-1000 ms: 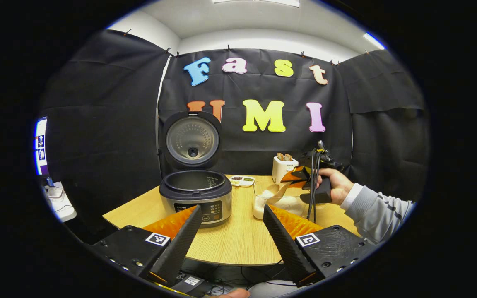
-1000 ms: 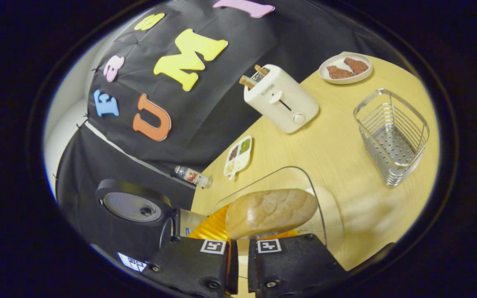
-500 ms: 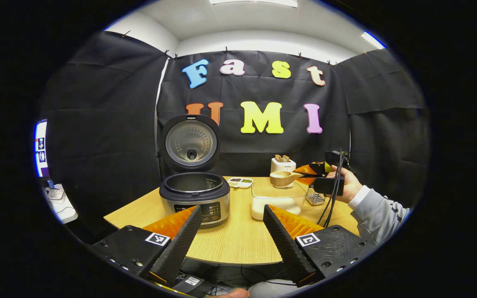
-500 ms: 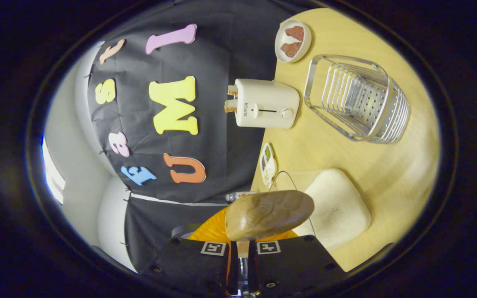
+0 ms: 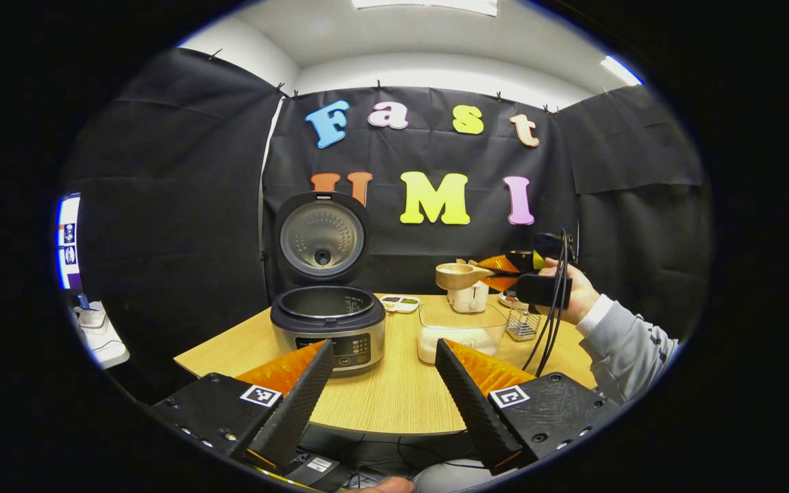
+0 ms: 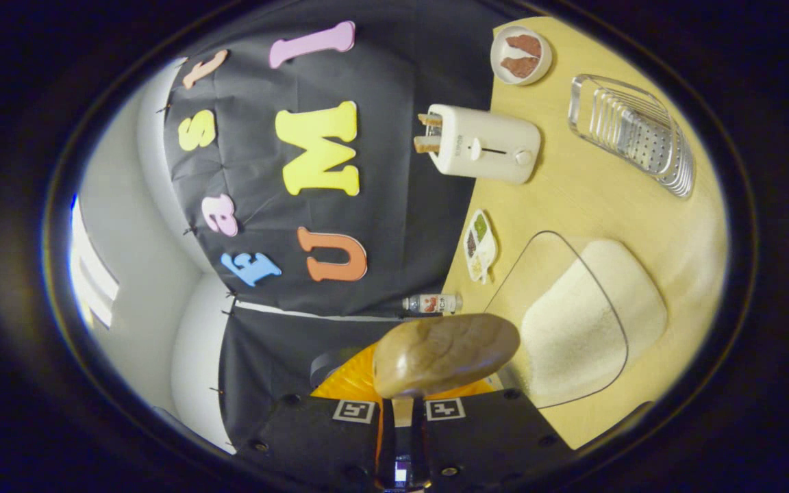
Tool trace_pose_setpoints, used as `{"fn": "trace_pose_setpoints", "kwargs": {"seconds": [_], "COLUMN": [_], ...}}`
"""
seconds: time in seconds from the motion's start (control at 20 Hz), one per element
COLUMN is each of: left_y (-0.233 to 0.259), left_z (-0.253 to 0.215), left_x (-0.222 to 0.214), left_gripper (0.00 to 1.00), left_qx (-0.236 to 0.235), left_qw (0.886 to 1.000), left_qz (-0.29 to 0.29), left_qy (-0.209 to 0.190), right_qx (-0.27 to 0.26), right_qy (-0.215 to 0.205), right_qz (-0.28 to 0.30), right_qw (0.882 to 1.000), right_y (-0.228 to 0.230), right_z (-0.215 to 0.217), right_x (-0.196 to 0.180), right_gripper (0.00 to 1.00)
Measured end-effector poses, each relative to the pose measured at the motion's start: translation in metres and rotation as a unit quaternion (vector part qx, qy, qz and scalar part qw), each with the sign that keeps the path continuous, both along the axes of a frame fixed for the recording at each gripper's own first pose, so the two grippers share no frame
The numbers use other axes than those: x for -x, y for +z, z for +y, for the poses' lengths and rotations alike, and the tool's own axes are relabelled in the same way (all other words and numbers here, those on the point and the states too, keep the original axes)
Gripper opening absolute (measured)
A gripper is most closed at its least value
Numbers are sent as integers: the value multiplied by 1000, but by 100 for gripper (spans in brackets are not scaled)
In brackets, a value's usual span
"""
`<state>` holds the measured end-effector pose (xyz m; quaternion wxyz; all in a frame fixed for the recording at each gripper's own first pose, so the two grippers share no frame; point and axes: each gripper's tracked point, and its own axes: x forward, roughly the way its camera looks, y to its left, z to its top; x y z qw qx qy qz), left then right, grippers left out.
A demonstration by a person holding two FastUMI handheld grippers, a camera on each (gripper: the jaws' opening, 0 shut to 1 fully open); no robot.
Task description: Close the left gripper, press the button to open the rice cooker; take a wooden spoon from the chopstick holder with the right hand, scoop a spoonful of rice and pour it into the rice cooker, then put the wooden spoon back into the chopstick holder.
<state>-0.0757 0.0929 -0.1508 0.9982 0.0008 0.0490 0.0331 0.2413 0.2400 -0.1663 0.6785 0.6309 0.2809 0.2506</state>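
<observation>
Right tool (image 6: 403,411) pinches the wooden spoon (image 6: 445,353) low centre, bowl's inside hidden; left tool (image 5: 382,390) spread wide at bottom. Rice cooker (image 5: 328,326) gapes centre-left, bare surface (image 5: 394,397) before it.

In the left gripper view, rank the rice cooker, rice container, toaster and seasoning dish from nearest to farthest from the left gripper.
1. Rice cooker, front left, and rice container, front right: too close to call.
2. Seasoning dish, behind them, mid-table.
3. Toaster, toward the table's back edge, right of the dish; only slightly farther.
</observation>
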Motion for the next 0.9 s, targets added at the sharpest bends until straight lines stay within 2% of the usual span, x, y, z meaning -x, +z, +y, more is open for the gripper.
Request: {"fn": "trace_pose_setpoints", "kwargs": {"seconds": [0.05,0.1,0.15,0.35,0.55,0.7,0.9], "left_y": [0,1,2,2,3,5,3], "left_z": [3,6,10,21,33,44,58], "left_x": [2,4,5,12,20,28,35], "left_gripper": [100,100,95,95,95,95,95], "left_qx": [1,1,2,1,2,4,12], "left_qw": [1000,1000,1000,1000,1000,1000,999], "left_qz": [-1,-3,-4,-9,-16,-23,-27], "left_qy": [1,2,4,8,10,15,26], "right_qx": [10,18,26,88,158,220,324], "right_qy": [5,10,14,40,62,72,68], "right_qz": [-7,-11,-14,-39,-62,-81,-118], "right_qw": [1000,1000,999,995,984,970,936], "right_y": [9,17,23,36,38,31,11], "right_z": [10,21,33,90,151,190,220], "right_x": [2,2,3,5,6,4,-4], "right_gripper": [13,13,13,14,13,14,14]}}
